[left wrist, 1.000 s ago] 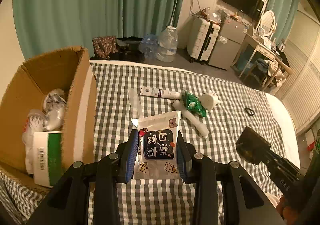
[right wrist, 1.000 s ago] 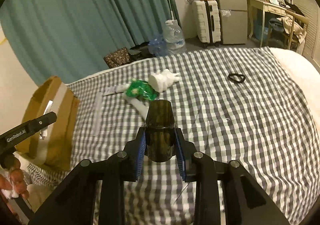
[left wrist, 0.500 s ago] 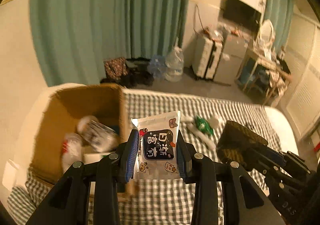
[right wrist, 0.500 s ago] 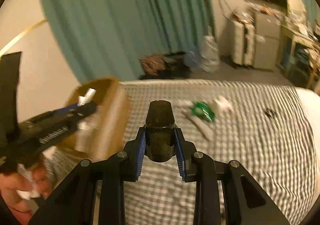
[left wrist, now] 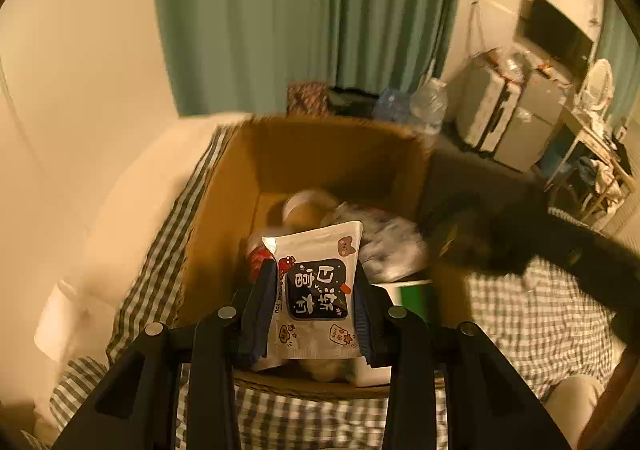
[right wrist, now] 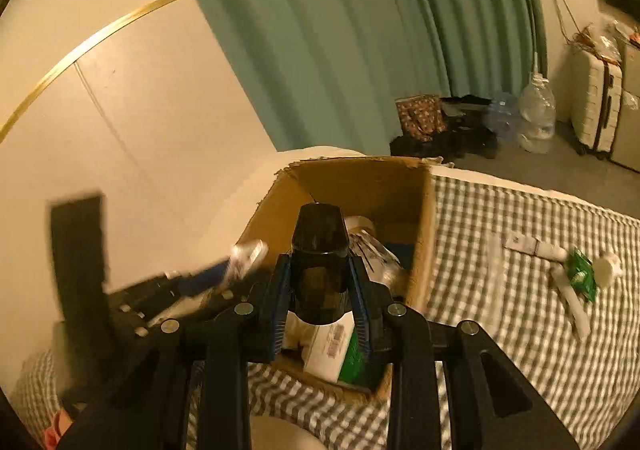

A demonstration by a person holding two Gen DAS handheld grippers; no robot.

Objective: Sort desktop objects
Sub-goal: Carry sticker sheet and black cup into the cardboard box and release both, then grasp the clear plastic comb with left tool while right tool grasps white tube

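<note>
My left gripper (left wrist: 314, 282) is shut on a white snack pouch (left wrist: 316, 286) with a dark label and holds it above the open cardboard box (left wrist: 328, 154). My right gripper (right wrist: 320, 286) is shut on a dark brown bottle (right wrist: 319, 258) and holds it over the same box (right wrist: 360, 178). The box holds a clear plastic bottle (left wrist: 384, 246) and a white and green carton (right wrist: 336, 350). The right gripper shows blurred at the right of the left wrist view (left wrist: 480, 238). The left gripper shows blurred at the left of the right wrist view (right wrist: 224, 270).
The box stands on a grey checked cloth (right wrist: 520, 330). On the cloth to the right lie a white tube (right wrist: 524, 244), a green packet (right wrist: 582, 274) and a white cap (right wrist: 608, 268). Beyond are a teal curtain (right wrist: 360, 30), a water jug (right wrist: 536, 118) and a suitcase (right wrist: 596, 98).
Both grippers have swung left from over the cloth to above the cardboard box, still holding the pouch and the dark bottle. The box now fills the middle of both views.
</note>
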